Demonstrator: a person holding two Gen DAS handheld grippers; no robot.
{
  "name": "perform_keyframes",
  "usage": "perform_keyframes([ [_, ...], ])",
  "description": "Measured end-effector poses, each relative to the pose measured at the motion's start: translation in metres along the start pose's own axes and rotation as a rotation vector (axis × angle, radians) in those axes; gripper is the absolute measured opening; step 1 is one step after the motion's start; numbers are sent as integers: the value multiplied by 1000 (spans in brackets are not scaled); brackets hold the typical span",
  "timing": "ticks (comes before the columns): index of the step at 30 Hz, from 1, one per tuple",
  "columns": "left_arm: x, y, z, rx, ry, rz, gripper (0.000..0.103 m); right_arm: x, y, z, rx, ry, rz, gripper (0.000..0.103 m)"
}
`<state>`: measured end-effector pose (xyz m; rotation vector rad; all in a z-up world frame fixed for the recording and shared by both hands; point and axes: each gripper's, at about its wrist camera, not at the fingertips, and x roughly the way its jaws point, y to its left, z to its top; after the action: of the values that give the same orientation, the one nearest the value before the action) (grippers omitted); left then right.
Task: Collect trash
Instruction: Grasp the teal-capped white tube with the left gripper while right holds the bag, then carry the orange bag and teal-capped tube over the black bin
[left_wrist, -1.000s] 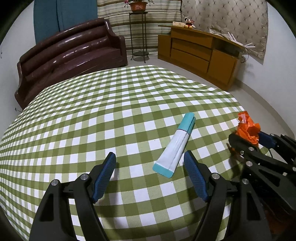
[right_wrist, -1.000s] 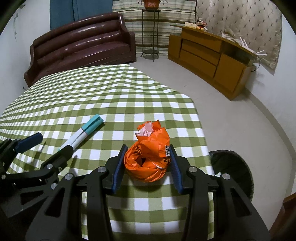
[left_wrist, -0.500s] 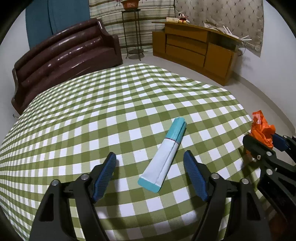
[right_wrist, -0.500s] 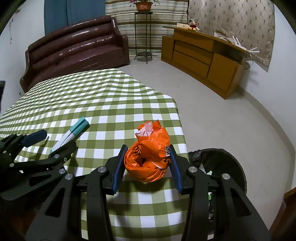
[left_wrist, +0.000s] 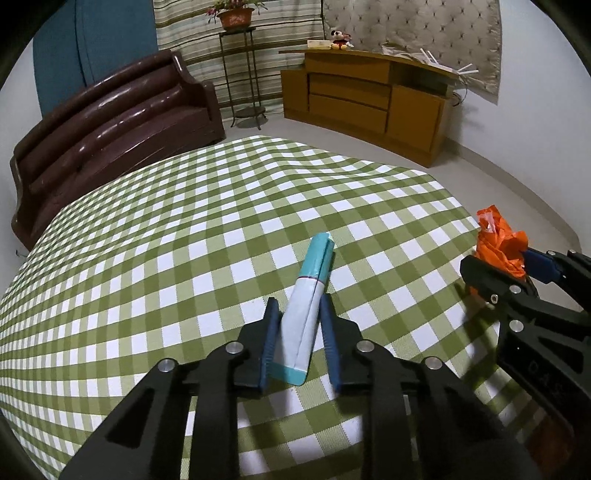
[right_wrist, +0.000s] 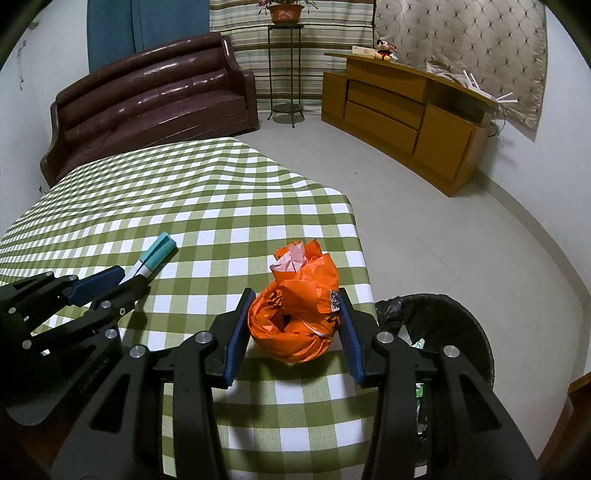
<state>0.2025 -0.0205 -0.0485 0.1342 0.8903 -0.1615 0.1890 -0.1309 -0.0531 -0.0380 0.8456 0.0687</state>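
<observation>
The teal-and-white tube (left_wrist: 308, 314) lies at lower centre on the checked surface (left_wrist: 184, 258), its flat end pinched between the left tongs (left_wrist: 297, 334), jaws just closing. At right, the orange bag (right_wrist: 299, 317) sits squeezed in the right tongs (right_wrist: 295, 332), black bin (right_wrist: 450, 332) alongside.

Left claw (left_wrist: 297, 334) just closing; right claw (right_wrist: 293, 325) clamped.

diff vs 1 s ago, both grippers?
The left gripper moved up over the teal-and-white tube and its jaws have just been closing, pads now on it. The right gripper stayed clamped on the orange bag; the bin came into view.
</observation>
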Motion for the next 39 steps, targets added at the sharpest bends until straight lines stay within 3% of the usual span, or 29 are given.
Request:
perform_keyframes([
  [16, -26, 29, -31, -101, -24, 21, 17, -8, 8, -4, -3, -12, 14, 42],
  [29, -81, 51, -62, -198, -135, 78, 17, -44, 7, -20, -7, -67, 34, 42],
  [39, -127, 17, -62, -202, -223, 60, 17, -82, -21, -33, 17, -119, -4, 42],
])
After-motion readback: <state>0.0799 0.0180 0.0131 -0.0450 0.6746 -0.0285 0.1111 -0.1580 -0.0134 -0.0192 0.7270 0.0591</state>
